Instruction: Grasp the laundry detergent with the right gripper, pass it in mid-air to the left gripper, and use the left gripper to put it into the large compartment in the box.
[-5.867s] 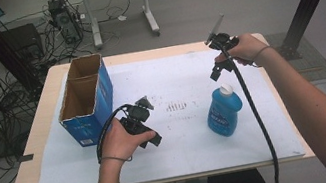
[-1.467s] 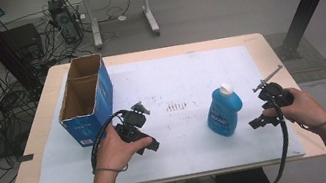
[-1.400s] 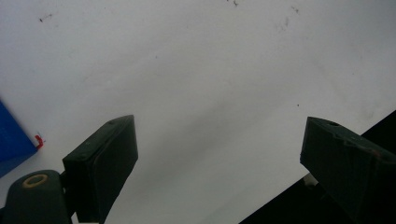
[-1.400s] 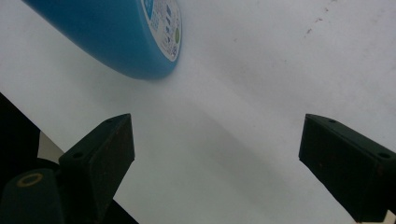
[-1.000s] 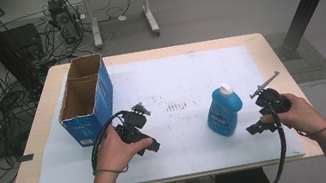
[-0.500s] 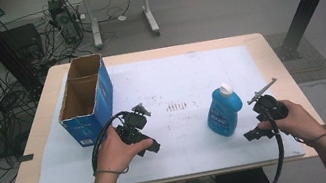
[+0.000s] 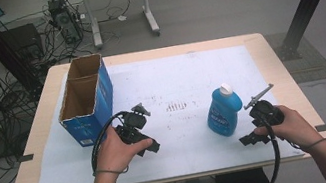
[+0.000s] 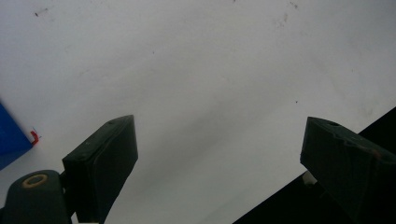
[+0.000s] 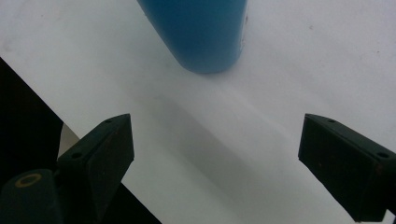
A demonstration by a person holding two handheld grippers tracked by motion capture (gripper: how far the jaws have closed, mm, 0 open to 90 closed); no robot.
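Observation:
A blue bottle (image 7: 224, 112) with a white cap stands upright on the white sheet, right of centre. My right gripper (image 7: 255, 133) is low at its front right and points at its base (image 9: 201, 37). The jaws stand wide open around bare sheet, a short way off the bottle. My left gripper (image 7: 131, 131) rests near the front left of the sheet, also open with nothing between its fingers (image 8: 100, 163). A corner of the blue box (image 8: 11, 140) shows at the left of the left gripper view.
An open blue cardboard box (image 7: 85, 100) stands at the left of the wooden table (image 7: 266, 53). The table's front edge lies close to both grippers. Cables and a desk frame are on the floor behind.
The right hand came down from the far right of the table to the bottle's front right, then crept a little closer to it. The left hand and the bottle kept still.

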